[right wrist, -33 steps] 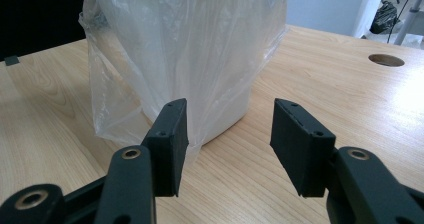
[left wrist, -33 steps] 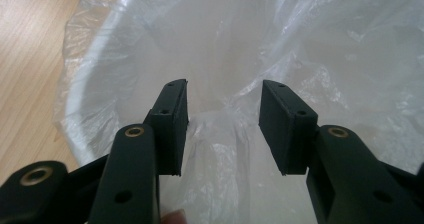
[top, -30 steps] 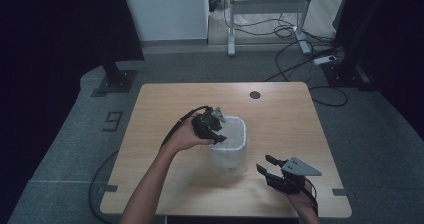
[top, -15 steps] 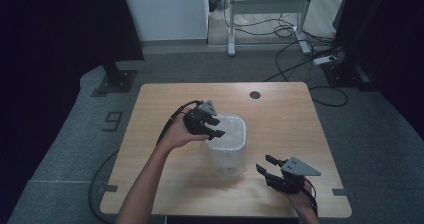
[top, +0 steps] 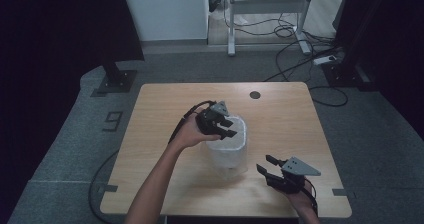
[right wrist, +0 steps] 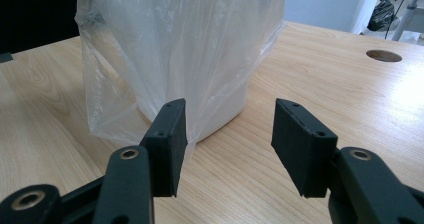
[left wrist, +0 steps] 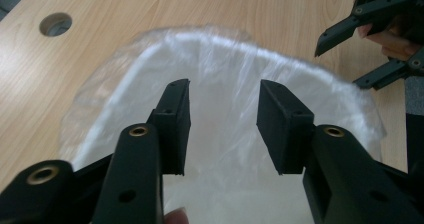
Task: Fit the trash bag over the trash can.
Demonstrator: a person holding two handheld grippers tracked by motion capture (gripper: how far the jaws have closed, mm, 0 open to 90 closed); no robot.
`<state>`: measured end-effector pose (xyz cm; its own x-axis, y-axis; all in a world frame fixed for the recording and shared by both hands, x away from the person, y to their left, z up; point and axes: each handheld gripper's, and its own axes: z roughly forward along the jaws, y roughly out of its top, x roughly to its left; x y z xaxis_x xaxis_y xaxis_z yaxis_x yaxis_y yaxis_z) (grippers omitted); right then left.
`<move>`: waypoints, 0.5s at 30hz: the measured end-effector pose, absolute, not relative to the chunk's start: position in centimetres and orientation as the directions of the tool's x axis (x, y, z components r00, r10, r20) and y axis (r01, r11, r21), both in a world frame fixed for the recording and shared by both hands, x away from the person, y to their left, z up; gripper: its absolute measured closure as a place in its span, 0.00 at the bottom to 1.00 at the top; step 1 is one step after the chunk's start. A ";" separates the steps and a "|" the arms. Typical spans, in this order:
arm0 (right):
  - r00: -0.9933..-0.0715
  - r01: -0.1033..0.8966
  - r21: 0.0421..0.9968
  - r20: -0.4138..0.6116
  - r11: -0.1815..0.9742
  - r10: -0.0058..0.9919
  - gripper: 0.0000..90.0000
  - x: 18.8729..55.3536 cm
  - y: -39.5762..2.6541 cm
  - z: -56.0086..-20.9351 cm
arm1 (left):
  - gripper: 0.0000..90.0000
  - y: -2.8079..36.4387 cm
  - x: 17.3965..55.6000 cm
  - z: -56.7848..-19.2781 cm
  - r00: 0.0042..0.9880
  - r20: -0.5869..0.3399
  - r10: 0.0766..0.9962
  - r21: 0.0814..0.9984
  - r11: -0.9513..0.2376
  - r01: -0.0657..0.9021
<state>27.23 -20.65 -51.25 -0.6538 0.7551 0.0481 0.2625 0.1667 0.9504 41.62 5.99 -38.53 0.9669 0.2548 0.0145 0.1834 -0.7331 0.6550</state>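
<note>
Small white bin (top: 227,151) lined with clear plastic bag (right wrist: 165,49), standing mid-table (top: 150,114), slightly toward near edge. Left gripper (top: 223,128) hovering over bin mouth at its left rim, jaws part open, just been closing some, nothing pinched between pads; in left gripper view liner film (left wrist: 235,89) draped over rim below the jaws, not gripped. Right gripper (top: 267,165) parked near table's front right, just beside bin base, jaws half open and empty; in right gripper view loose bag skirt hanging down bin side ahead of left pad (right wrist: 170,134). Step looks like seating liner over rim. Best done by lowering left jaws astride rim edge, pinching film only, pulling outward and down gently to avoid tearing. Worth steadying bin with right gripper, likely light and tippy. Cable hole (top: 255,94) at far edge, irrelevant.
</note>
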 end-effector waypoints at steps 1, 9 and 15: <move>-0.653 0.263 0.950 0.048 0.167 0.756 0.53 27.2 -20.7 -51.3 | 0.66 5.7 41.6 -38.5 0.968 0.019 0.250 0.656 -0.734 0.177; -0.648 0.263 0.951 0.050 0.161 0.760 0.53 27.2 -20.7 -51.3 | 0.74 3.7 41.7 -39.3 0.972 0.036 0.231 0.606 -0.778 0.163; -0.628 0.265 0.954 0.059 0.142 0.776 0.53 27.3 -21.0 -51.3 | 0.78 2.8 41.3 -39.9 0.972 0.077 0.221 0.538 -0.830 0.146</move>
<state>27.28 -20.99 -51.26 -0.6281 0.7759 0.0591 0.2646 0.1416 0.9539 41.31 2.77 -39.92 0.9721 0.2215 0.0774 0.1462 -0.8299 0.5384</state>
